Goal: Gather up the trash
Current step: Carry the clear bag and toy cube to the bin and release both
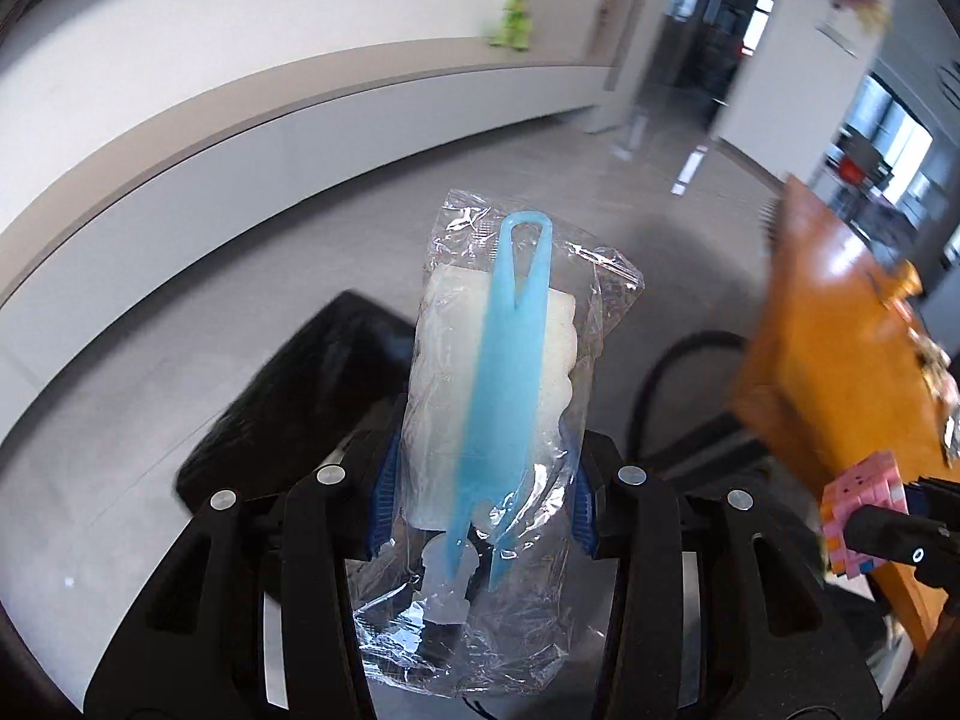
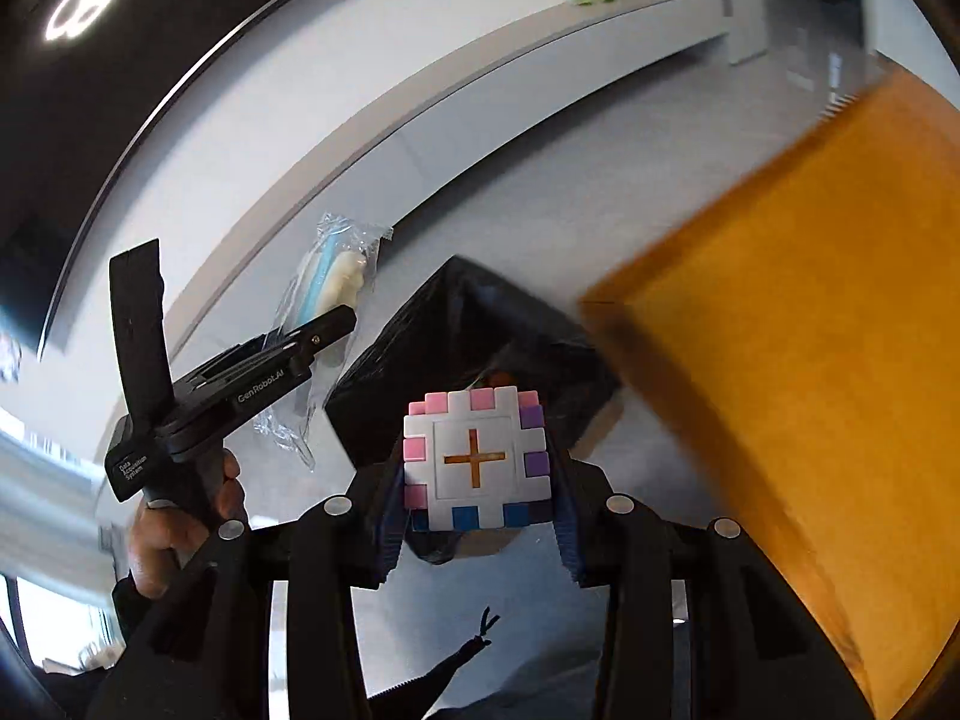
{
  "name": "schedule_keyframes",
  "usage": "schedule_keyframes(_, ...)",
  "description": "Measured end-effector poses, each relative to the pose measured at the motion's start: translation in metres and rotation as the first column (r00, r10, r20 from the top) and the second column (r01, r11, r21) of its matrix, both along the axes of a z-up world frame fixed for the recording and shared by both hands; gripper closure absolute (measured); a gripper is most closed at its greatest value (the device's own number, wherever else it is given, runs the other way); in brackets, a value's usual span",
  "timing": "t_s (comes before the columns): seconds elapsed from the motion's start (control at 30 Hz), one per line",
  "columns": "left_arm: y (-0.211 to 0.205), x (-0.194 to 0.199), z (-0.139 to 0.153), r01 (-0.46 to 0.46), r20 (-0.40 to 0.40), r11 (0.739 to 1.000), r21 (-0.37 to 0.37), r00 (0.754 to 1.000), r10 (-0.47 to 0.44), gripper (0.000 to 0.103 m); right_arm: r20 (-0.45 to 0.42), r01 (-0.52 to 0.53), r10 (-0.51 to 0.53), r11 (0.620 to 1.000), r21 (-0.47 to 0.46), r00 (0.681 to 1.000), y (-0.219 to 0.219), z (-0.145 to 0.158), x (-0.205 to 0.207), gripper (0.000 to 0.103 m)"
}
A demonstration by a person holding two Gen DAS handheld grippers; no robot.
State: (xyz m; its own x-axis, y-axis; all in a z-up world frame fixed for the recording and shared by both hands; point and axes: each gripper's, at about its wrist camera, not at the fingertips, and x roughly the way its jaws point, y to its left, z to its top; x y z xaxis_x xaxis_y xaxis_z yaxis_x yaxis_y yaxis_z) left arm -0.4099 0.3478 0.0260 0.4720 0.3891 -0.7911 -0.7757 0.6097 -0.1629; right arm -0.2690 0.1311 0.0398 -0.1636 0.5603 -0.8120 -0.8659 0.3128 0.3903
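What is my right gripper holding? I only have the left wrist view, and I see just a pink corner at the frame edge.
Observer: The right gripper is shut on a white puzzle cube edged with pink, purple and blue squares.
Operator: Any marking on its face?
Observer: An orange cross in the middle.
Operator: Where is the bin from there?
Observer: The black-lined trash bin sits on the floor just beyond the cube, beside the orange table.

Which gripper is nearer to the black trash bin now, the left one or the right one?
Right, seemingly. The right gripper, holding the cube, hangs just before the black trash bin; the left gripper, holding the plastic packet, is off to its side.
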Motion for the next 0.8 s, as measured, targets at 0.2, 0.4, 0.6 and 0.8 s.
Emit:
schedule_keyframes(0.2,0.039,-0.056,-0.017,-0.174,0.000,0.983,-0.054,0.985,0.174,0.029,0.036,-0.140,0.141,0.989,-0.039,0.989,0.089,-0.020,-0.031,0.038)
schedule_keyframes(0.4,0.052,-0.077,-0.012,-0.270,0.007,0.962,-0.040,0.963,0.270,0.006,0.072,-0.106,0.108,0.993,-0.044,0.991,0.097,-0.018,-0.037,0.030)
schedule_keyframes(0.6,0.045,-0.058,-0.006,-0.216,0.029,0.975,-0.052,0.976,0.218,0.006,0.092,-0.095,0.095,0.995,-0.009,0.991,0.058,-0.001,-0.032,0.030)
schedule_keyframes(0.8,0.002,0.007,0.018,-0.059,0.050,0.998,-0.014,0.997,0.060,0.006,0.156,-0.025,0.024,1.000,0.000,0.988,0.003,0.014,-0.008,0.030)
